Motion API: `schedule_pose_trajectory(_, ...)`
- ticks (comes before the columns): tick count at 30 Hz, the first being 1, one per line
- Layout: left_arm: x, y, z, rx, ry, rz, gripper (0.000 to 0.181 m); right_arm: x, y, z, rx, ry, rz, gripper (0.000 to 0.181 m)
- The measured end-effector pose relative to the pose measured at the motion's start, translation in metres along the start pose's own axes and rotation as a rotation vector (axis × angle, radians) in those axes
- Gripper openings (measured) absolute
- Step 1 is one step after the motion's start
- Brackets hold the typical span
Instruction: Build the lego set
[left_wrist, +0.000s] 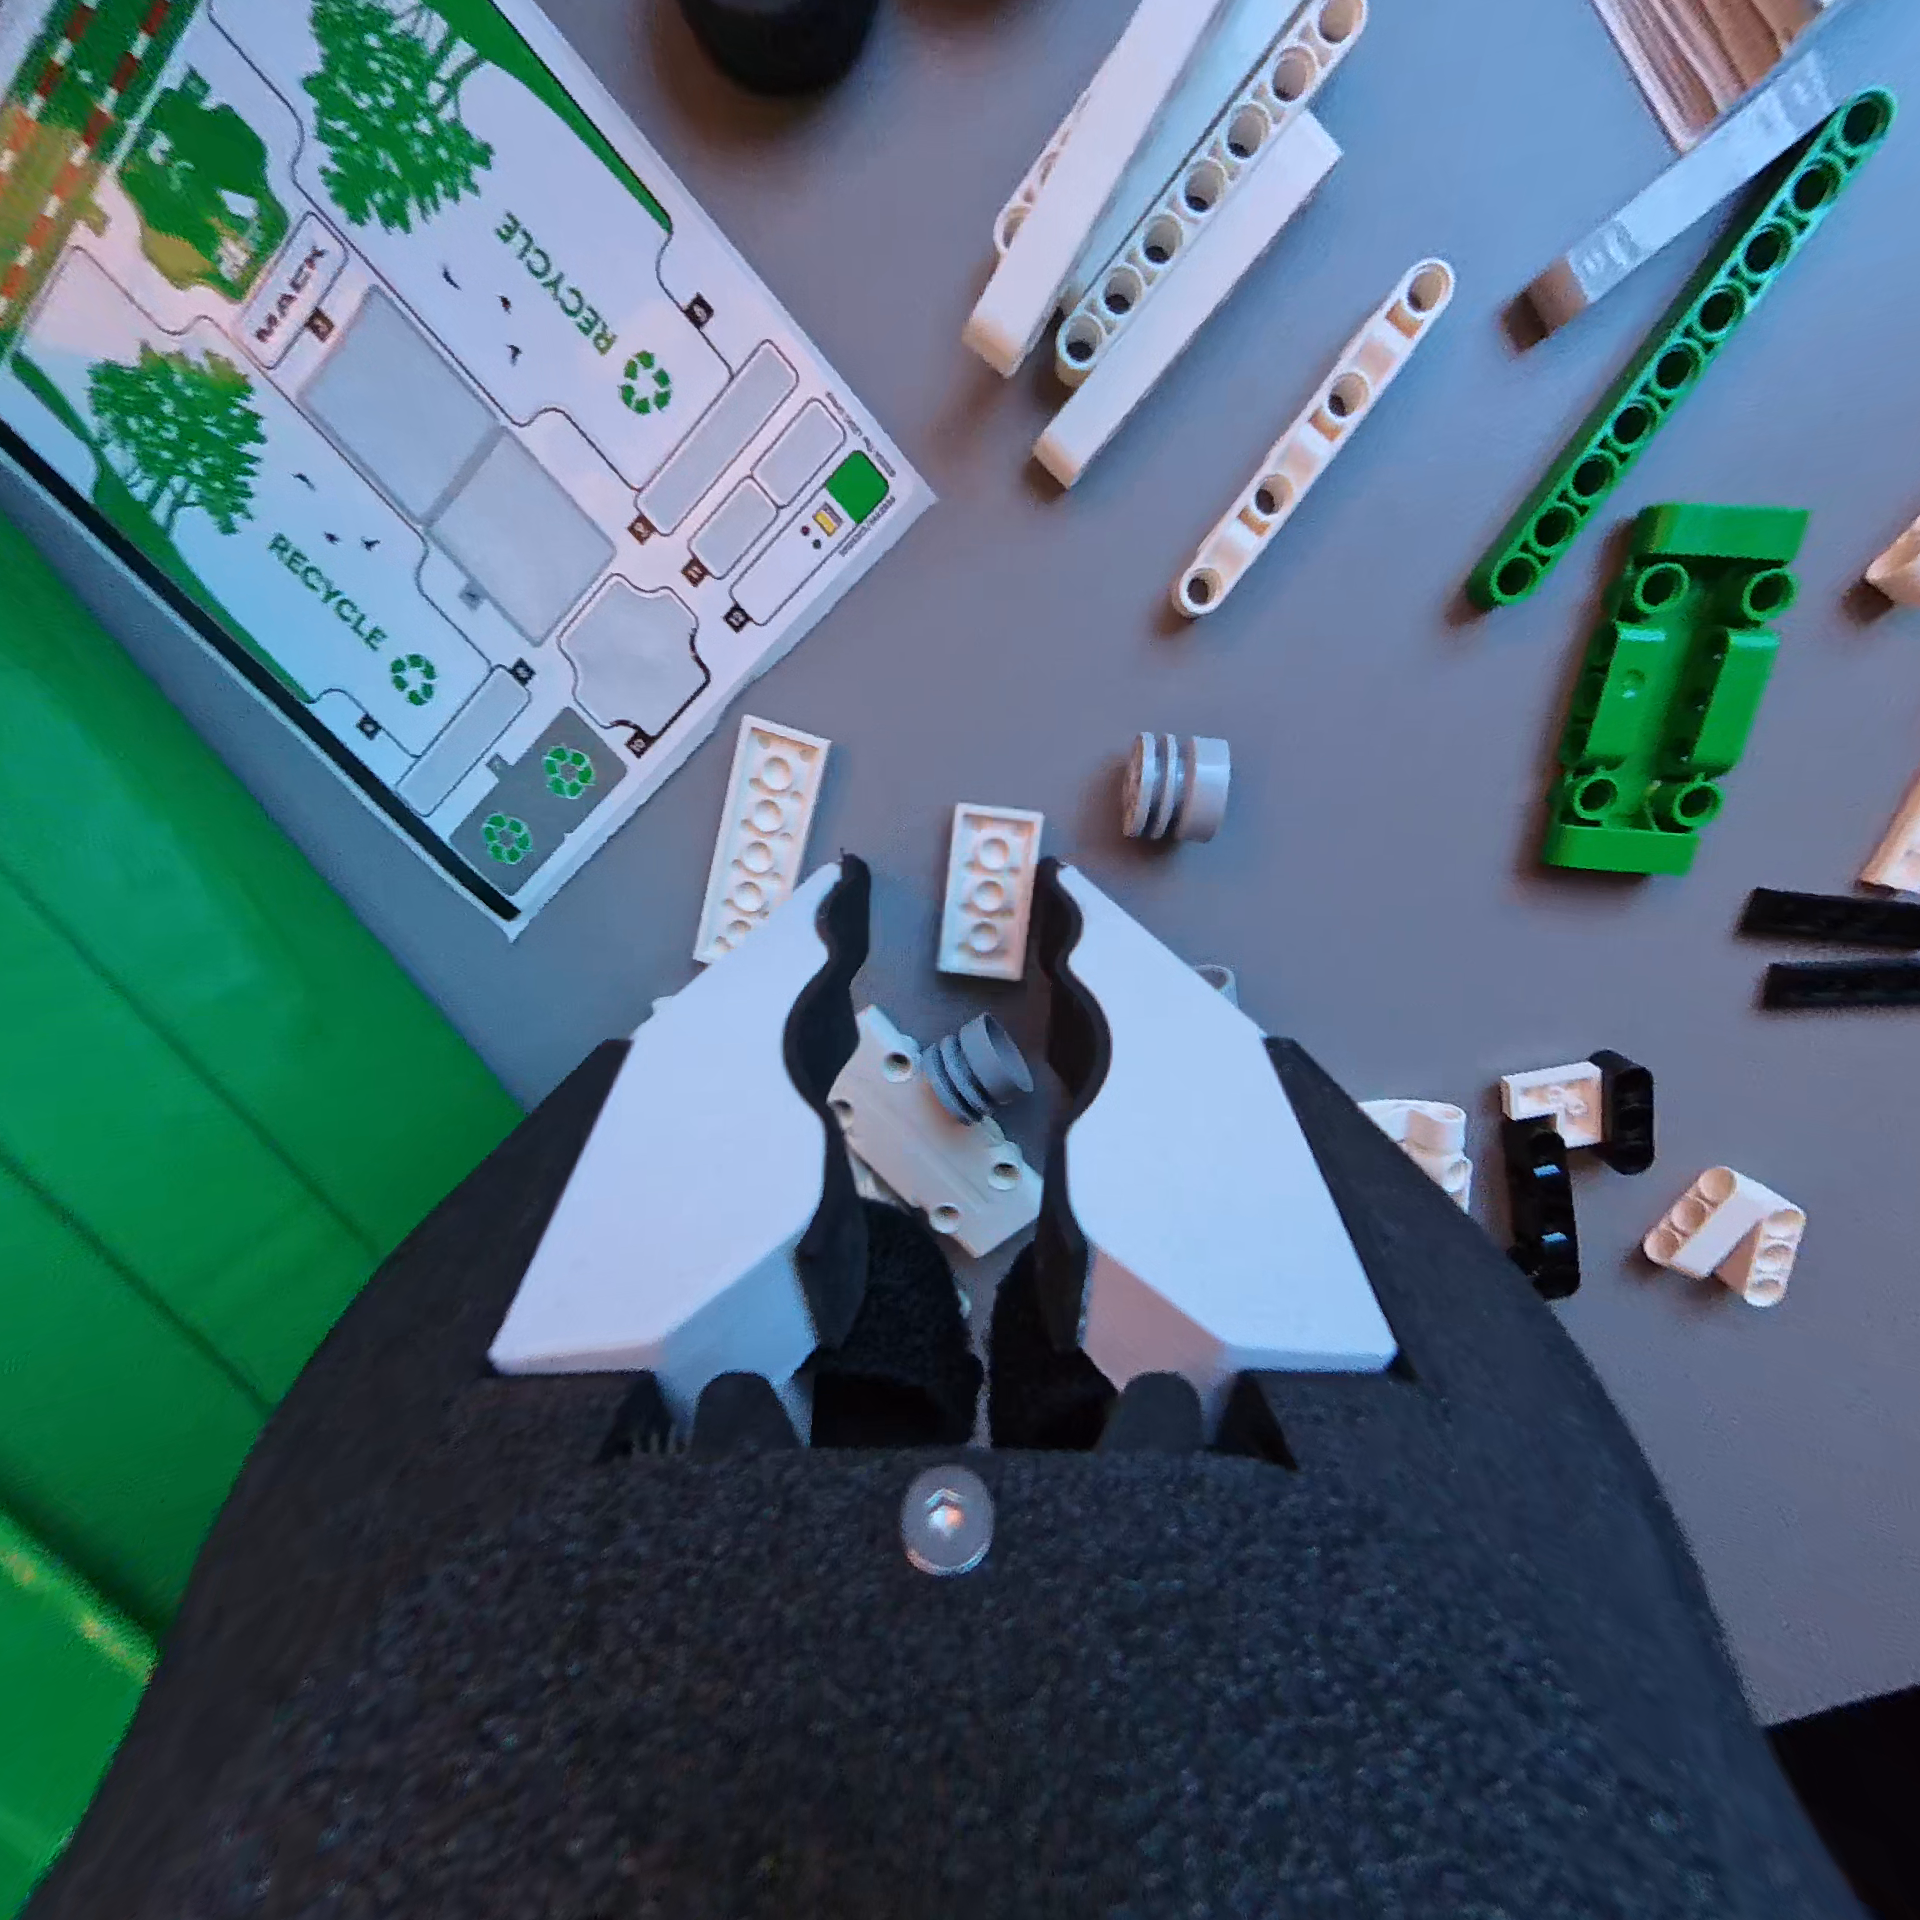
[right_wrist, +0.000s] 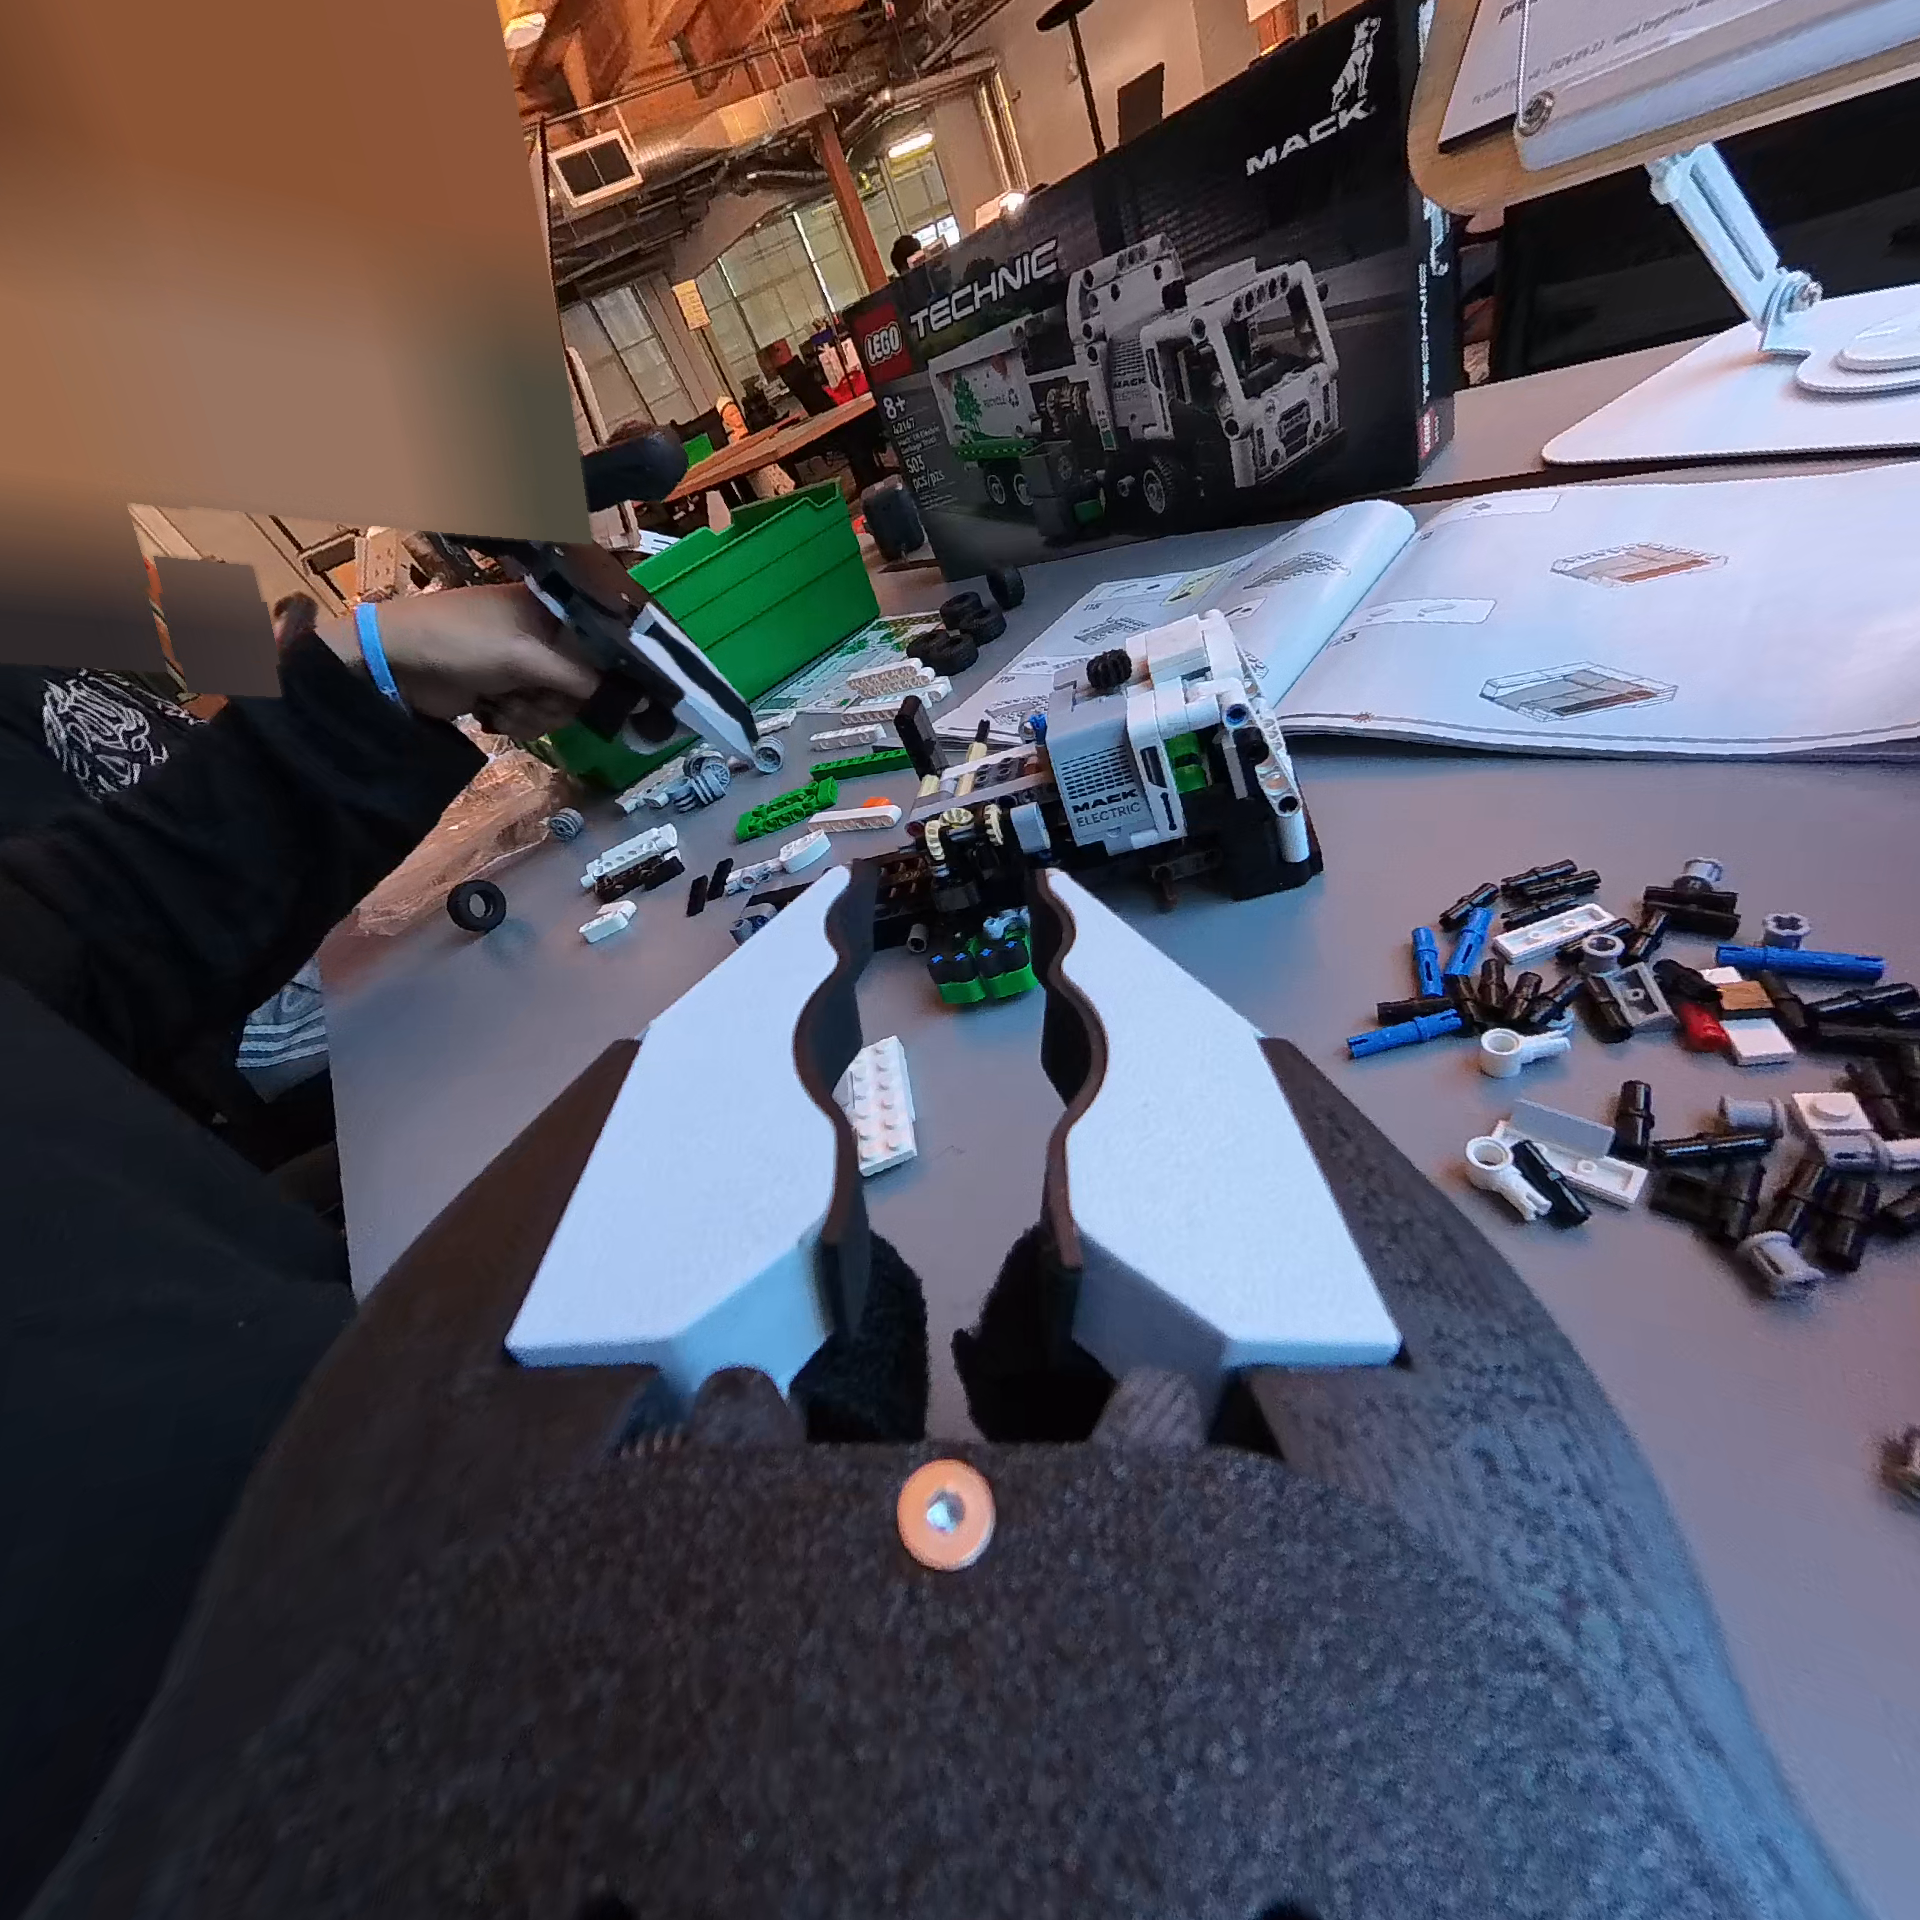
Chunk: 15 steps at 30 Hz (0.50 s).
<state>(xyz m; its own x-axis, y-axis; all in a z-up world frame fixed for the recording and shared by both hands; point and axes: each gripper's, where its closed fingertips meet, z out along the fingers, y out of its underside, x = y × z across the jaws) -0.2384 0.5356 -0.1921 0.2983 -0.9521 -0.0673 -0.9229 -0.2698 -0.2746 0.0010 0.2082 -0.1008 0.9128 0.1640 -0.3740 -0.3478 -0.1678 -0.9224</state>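
My left gripper (left_wrist: 945, 883) is open and points down at the grey table (left_wrist: 1299, 935). A white holed plate with a grey pulley on it (left_wrist: 935, 1132) lies on the table between the fingers, and a white plate (left_wrist: 989, 894) lies by the tips. In the right wrist view the left gripper (right_wrist: 753, 743) hovers low over loose parts. My right gripper (right_wrist: 945, 878) is open and empty, above the table, facing the partly built white truck (right_wrist: 1143, 769). A white studded plate (right_wrist: 883, 1101) lies between its fingers.
A sticker sheet (left_wrist: 416, 416) and a green bin (left_wrist: 156, 1039) lie left. White beams (left_wrist: 1174, 229), a green beam (left_wrist: 1683, 353), a green block (left_wrist: 1673, 686) and a grey pulley (left_wrist: 1174, 784) lie ahead. A pile of pins (right_wrist: 1662, 1039), an open booklet (right_wrist: 1558, 623), the set's box (right_wrist: 1143, 343) and tyres (right_wrist: 966, 623) surround the truck. The grippers' ends are close to 40 cm from one another.
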Motion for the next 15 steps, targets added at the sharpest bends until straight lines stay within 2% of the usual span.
schedule_pose_trajectory(1,-0.001,0.000,0.000,0.000,-0.011,0.000,0.031,0.000,0.000,0.000,0.000,-0.001,0.000,0.029)
schedule_pose_trajectory(5,0.005,-0.001,0.001,0.015,0.038,-0.019,0.015,-0.001,0.000,0.000,0.001,-0.004,0.002,0.029)
schedule_pose_trajectory(10,0.006,0.000,0.000,0.039,0.043,-0.021,0.015,-0.002,0.000,0.000,-0.001,-0.007,-0.001,0.029)
schedule_pose_trajectory(15,0.021,-0.015,-0.022,0.231,0.118,-0.038,0.015,-0.007,0.002,0.001,-0.014,-0.021,-0.032,0.028)
